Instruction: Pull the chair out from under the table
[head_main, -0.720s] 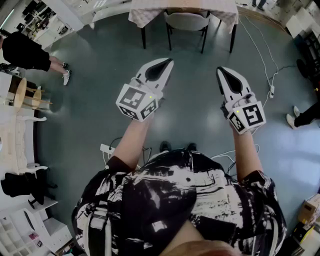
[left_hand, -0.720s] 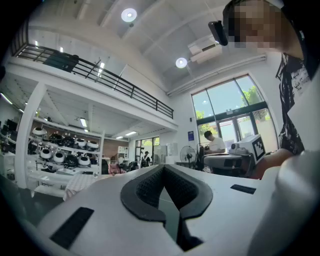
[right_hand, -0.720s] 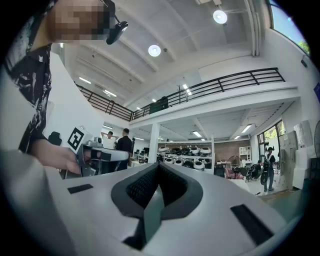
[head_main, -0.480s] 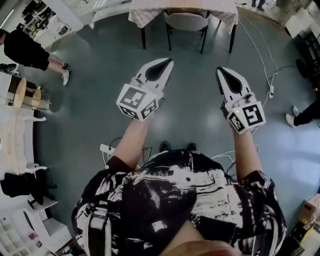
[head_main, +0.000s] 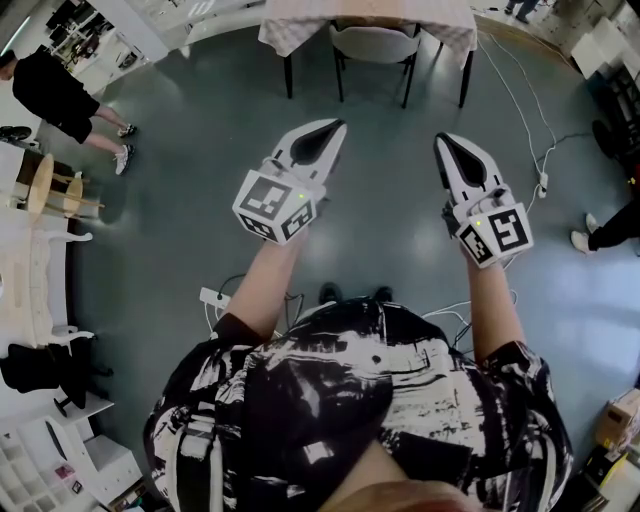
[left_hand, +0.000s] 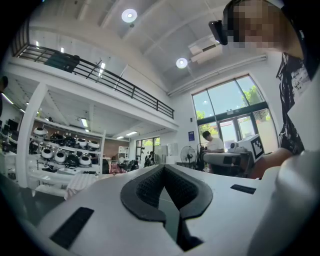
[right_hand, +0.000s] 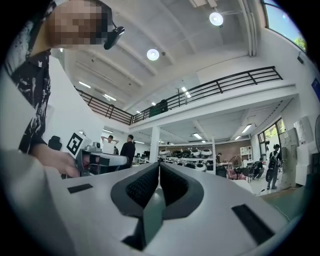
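At the far left a bystander (head_main: 50, 95) stands well clear of the work. The left gripper (head_main: 327, 132) is held out level over bare floor, jaws together with nothing between them. Far ahead, between the two grippers' lines, the chair (head_main: 375, 43) sits tucked under the table (head_main: 300, 30), its back showing below the cloth's edge, well apart from both grippers. The right gripper (head_main: 447, 146) is likewise closed and empty. A cable (head_main: 525, 120) trails across the floor to the right.

The step in hand looks like the approach. It would go best to walk straight up, open both grippers before reaching the chair's back, clamp it near each end, then draw it straight toward the near side so that its legs clear the table's legs and cloth.
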